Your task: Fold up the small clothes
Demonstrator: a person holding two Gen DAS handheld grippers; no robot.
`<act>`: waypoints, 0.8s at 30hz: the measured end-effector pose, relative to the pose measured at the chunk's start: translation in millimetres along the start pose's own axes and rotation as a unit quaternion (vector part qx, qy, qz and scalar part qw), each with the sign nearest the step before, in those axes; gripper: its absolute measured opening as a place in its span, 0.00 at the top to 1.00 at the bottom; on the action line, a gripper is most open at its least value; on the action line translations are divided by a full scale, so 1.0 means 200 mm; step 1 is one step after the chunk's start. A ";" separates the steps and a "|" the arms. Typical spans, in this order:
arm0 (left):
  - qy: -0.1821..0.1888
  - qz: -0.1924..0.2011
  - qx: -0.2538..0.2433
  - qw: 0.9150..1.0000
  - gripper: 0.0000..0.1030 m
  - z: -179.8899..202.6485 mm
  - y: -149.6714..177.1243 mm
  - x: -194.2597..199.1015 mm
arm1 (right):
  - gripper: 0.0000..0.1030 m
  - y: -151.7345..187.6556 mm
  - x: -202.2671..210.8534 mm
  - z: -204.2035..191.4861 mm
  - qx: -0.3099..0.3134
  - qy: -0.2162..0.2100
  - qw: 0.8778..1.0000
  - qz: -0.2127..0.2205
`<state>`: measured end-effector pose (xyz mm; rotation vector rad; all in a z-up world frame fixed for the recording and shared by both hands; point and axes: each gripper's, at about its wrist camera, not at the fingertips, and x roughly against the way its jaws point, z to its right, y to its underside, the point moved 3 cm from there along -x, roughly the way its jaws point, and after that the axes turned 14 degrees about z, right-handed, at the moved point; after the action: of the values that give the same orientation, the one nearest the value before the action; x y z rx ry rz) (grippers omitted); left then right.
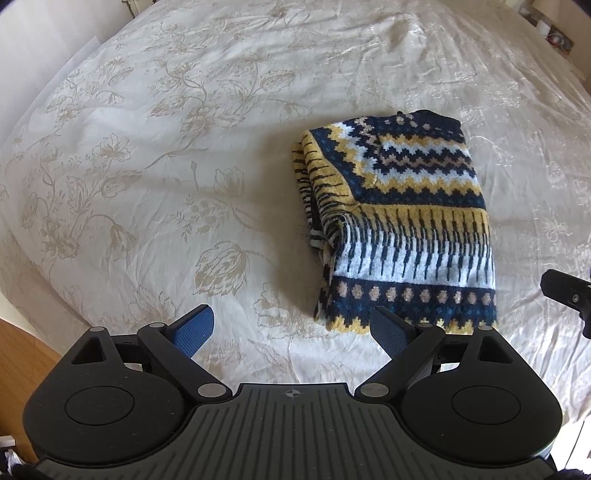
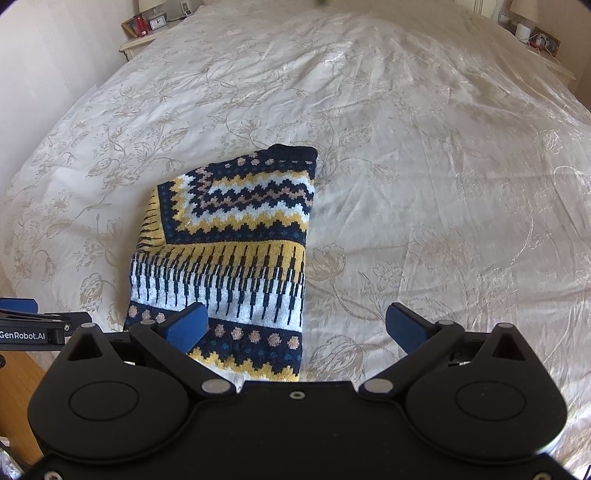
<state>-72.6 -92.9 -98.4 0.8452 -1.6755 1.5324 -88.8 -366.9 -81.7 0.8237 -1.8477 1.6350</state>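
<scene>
A knitted sweater [image 1: 402, 206] in navy, yellow and white lies folded into a compact rectangle on the cream floral bedspread [image 1: 155, 155]. My left gripper [image 1: 291, 325] hovers open at its near left corner, and its right pad [image 1: 388, 328] sits just over the hem without pressing. In the right wrist view the sweater [image 2: 229, 251] lies left of centre. My right gripper [image 2: 297, 321] is open above its near right corner, with the left pad [image 2: 188, 325] over the hem band. Neither holds cloth. The right gripper [image 1: 565, 291] shows at the left view's right edge.
A bedside table [image 2: 144, 33] with a clock and a red item stands at the far left, another bedside table [image 2: 535, 40] at the far right. Wooden floor [image 1: 26, 354] shows past the bed's near left edge. The left gripper's body [image 2: 29, 325] shows in the right wrist view.
</scene>
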 end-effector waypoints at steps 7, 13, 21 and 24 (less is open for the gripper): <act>0.000 -0.005 0.002 1.000 0.11 0.00 0.01 -0.01 | 0.01 0.01 -0.01 0.00 -0.004 0.004 1.000 -0.005; 0.001 -0.009 0.002 1.000 0.11 0.01 0.01 -0.01 | 0.01 0.01 -0.02 0.00 -0.006 0.004 1.000 -0.007; 0.001 -0.009 0.002 1.000 0.11 0.01 0.01 -0.02 | 0.01 0.01 -0.02 0.00 -0.008 0.004 1.000 -0.008; 0.001 -0.008 0.000 1.000 0.11 0.01 0.01 -0.02 | 0.01 0.00 -0.03 0.01 -0.009 0.003 1.000 -0.008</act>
<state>-72.7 -94.2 -102.3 0.8567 -1.6629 1.5222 -85.7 -368.1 -86.5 0.8215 -1.8448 1.6072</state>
